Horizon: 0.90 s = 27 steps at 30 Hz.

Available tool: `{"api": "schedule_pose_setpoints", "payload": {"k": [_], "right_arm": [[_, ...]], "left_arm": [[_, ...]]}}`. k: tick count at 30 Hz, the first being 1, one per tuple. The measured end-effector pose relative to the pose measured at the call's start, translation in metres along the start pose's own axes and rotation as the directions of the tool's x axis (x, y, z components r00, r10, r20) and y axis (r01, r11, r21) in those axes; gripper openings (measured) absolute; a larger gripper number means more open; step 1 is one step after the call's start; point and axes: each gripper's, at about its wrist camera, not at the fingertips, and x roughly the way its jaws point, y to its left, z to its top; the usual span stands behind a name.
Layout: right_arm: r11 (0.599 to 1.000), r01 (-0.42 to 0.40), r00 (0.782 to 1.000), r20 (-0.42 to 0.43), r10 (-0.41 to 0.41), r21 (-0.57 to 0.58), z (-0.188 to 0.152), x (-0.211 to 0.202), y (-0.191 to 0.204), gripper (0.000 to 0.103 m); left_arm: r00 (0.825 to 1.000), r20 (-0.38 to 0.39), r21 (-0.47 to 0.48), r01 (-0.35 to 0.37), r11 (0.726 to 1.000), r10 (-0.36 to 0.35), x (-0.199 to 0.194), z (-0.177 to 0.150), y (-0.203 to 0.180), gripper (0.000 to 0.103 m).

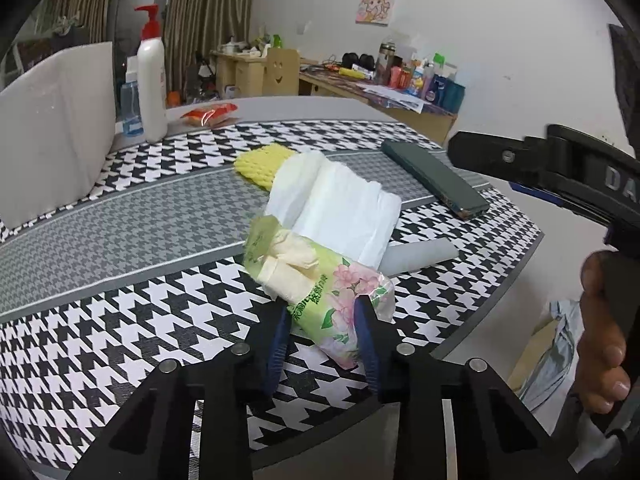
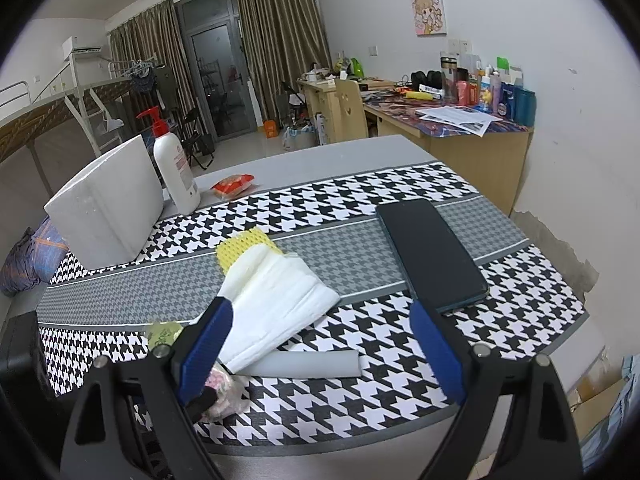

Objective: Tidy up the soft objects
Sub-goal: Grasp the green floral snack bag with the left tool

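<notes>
My left gripper [image 1: 325, 314] is shut on a green floral tissue pack [image 1: 316, 284] near the table's front edge; the pack also shows in the right wrist view [image 2: 222, 394]. Beyond it lie a folded white cloth [image 1: 336, 208] [image 2: 276, 292], a yellow foam net [image 1: 260, 164] [image 2: 240, 246] partly under the cloth, and a grey foam strip [image 1: 420, 256] [image 2: 308, 366]. My right gripper [image 2: 320, 344] is open and empty above the strip and cloth. Its body shows at the right of the left wrist view [image 1: 560, 168].
A dark phone [image 2: 430, 256] [image 1: 434, 178] lies at the right. A white foam box [image 2: 108, 208], a pump bottle [image 2: 176, 168] and a red snack packet [image 2: 232, 186] stand at the back left on the houndstooth table [image 2: 520, 300]. A cluttered desk [image 2: 460, 120] is behind.
</notes>
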Motion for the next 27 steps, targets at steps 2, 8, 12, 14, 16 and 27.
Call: {"api": "schedule_pose_setpoints", "payload": {"k": [2,8,12,14,16,27], "right_arm": [[1.0,0.0,1.0,0.003,0.0,0.001,0.001,0.0,0.001,0.093],[1.0,-0.013,1.0,-0.005,0.013,-0.001,0.005,0.006,0.007,0.093],[1.0,-0.018,1.0,-0.015,0.018,0.003,0.006,0.011,0.009,0.093],[1.0,-0.02,1.0,-0.019,0.02,0.007,0.006,0.013,0.01,0.093],[1.0,-0.019,1.0,-0.022,0.02,0.01,0.007,0.014,0.01,0.093],[1.0,-0.023,0.999,-0.03,0.022,-0.008,0.008,0.017,0.019,0.093]], "left_arm": [[1.0,0.012,0.004,0.007,1.0,-0.008,-0.005,0.0,0.001,0.028],[0.999,0.039,0.014,0.008,1.0,-0.008,-0.014,0.002,0.008,0.019],[0.999,0.028,0.017,0.042,0.999,-0.042,-0.013,0.003,0.012,0.013],[0.997,0.031,0.029,0.065,0.997,-0.066,-0.015,0.003,0.011,0.011],[0.997,0.029,0.045,0.071,0.996,-0.073,-0.015,0.003,0.01,0.01],[0.995,0.048,0.084,0.083,0.993,-0.087,-0.029,0.009,0.017,0.009]]}}
